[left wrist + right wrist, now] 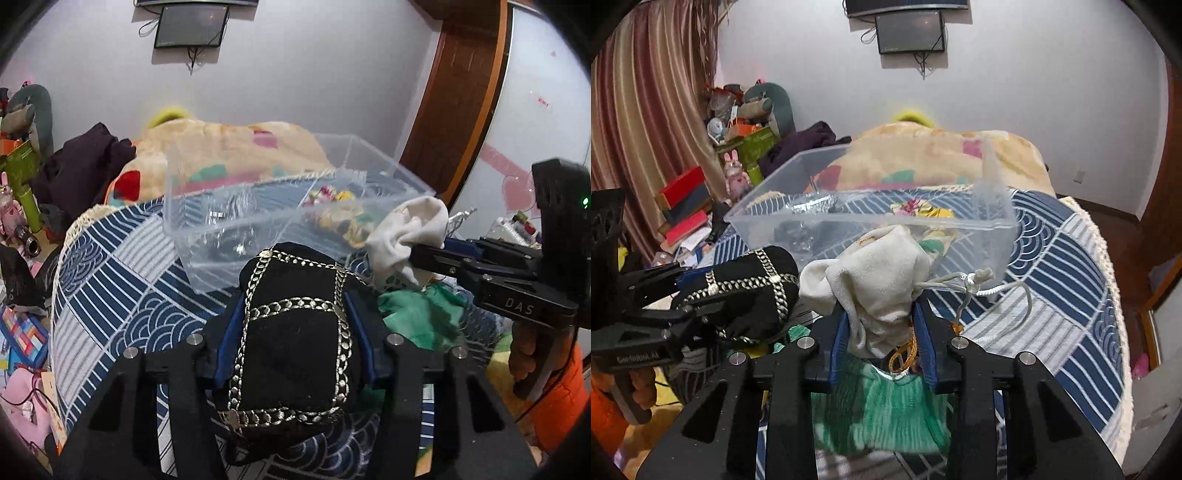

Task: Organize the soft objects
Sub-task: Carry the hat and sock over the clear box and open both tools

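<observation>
Left tongs (295, 295) pinching black pouch (295, 332) with silver chain trim, held above bed (110, 266) just short of clear plastic bin (258, 206). Right tongs (881, 325) pinching white drawstring pouch (875, 277), cord (990, 288) trailing right, also raised near bin's front wall. Two pouches side by side, close, contact unclear. Bin rests on blue patterned bedspread; inside, silvery item (812, 205) at left, floral pouch (919, 210) at right. Green cloth (882, 406) lies on bed below right tongs.
</observation>
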Motion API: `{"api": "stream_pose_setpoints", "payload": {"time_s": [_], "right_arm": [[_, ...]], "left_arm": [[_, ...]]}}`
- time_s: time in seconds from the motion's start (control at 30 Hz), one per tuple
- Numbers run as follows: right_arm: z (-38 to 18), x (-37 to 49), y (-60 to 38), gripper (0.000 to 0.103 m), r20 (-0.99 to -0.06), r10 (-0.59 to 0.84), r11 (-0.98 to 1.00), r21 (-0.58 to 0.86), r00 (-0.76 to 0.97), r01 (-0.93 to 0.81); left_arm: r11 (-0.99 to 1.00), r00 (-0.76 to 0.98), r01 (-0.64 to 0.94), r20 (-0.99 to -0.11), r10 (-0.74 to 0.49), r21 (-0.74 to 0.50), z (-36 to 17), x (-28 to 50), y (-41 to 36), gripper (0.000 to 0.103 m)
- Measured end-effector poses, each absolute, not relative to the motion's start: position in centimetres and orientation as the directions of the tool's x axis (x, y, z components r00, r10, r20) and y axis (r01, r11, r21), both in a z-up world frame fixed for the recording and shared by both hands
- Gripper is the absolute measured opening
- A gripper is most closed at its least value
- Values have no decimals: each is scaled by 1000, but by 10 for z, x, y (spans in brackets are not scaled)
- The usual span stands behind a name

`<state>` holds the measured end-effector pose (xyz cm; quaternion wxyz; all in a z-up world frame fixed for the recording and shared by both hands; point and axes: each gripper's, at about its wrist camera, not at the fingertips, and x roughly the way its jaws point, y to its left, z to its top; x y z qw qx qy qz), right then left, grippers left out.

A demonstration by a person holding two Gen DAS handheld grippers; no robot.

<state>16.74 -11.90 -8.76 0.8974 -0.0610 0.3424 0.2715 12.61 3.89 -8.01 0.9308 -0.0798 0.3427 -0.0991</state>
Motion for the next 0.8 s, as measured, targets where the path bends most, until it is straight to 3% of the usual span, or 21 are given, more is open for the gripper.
{"api": "stream_pose_setpoints", "payload": {"time_s": [0.33,0.8], "right_arm": [[-52,152,-134,30,-559,478,845,83,677,-528],[-11,172,-123,30,-448,489,851,57,748,-522]], "left_arm": [[952,797,149,-537,-277,-269,-36,121,51,52],[960,864,120,-450,-227,-254,7,159,72,52]]}}
